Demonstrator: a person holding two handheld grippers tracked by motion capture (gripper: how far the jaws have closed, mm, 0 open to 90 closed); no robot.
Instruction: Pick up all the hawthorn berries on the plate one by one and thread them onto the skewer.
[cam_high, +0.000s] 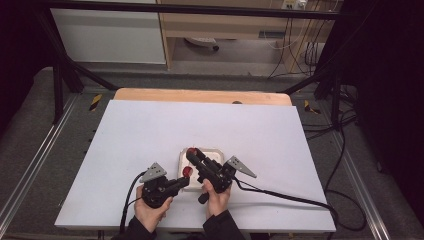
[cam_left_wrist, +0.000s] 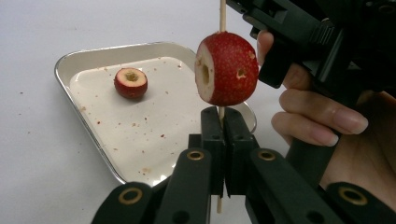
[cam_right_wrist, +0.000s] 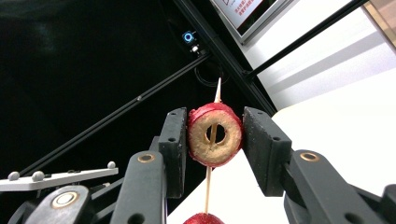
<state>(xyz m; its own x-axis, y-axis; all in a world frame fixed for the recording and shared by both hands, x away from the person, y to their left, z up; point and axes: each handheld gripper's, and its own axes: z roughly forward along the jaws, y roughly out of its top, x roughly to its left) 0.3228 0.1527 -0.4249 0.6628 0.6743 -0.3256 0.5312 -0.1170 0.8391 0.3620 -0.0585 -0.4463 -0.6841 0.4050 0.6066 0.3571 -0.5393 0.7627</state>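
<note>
— What lay on the white worktop (cam_high: 150, 135)?
— A shallow white rectangular metal tray (cam_left_wrist: 93, 56) holding one cored red fruit (cam_left_wrist: 130, 82).
— And the tongs?
— The left tongs (cam_left_wrist: 222, 140) were clenched on a thin wooden skewer (cam_left_wrist: 222, 14) carrying a second fruit (cam_left_wrist: 229, 68); the right tongs (cam_right_wrist: 215, 140) gripped a third fruit (cam_right_wrist: 215, 135) threaded higher up.
</note>
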